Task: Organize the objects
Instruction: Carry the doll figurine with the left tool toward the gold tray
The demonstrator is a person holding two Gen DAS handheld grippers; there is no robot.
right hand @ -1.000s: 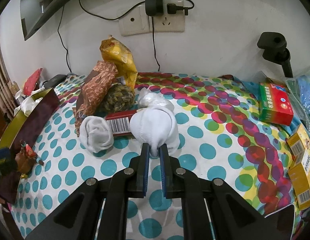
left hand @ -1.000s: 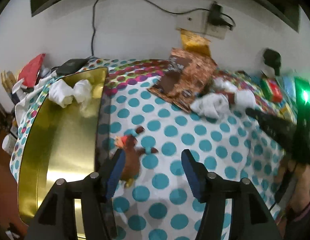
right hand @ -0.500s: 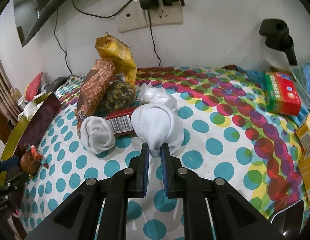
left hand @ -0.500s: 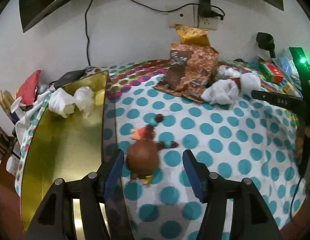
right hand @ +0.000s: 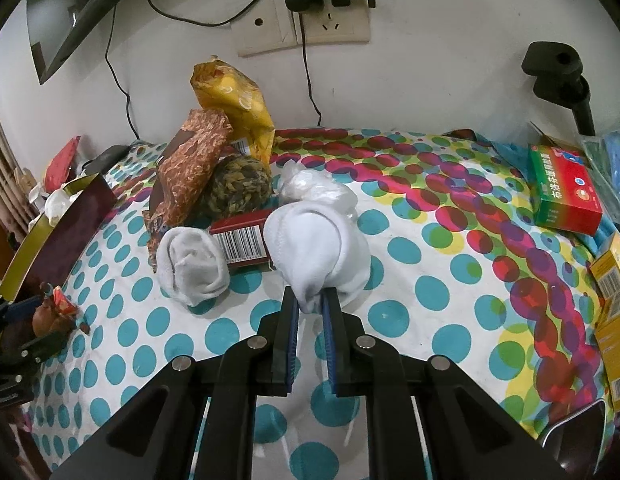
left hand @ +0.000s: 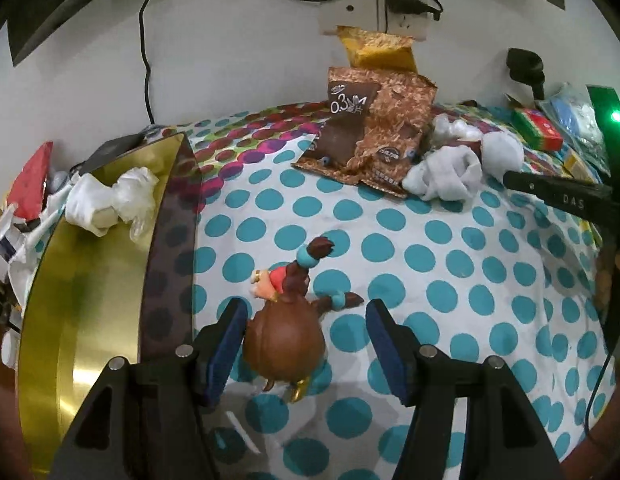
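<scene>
A white wall with sockets backs a desk [right hand: 430, 280] under a dotted cloth. Along its left edge lies a gold tray [left hand: 89, 300] holding crumpled white wads. Just right of the tray the left gripper [left hand: 305, 336] stands released, jaws wide around a brown toy [left hand: 285, 340], the left pad close to it, the right pad apart. If the jaws close off-centre, the round toy may well squirt out or tip against the tray wall. Near the middle, by the snack bags [right hand: 197, 160] at the back edge, the right gripper [right hand: 310, 312] is clenched on a fold of a white sock [right hand: 314, 240]; so thin a pinch could slip once lifted.
</scene>
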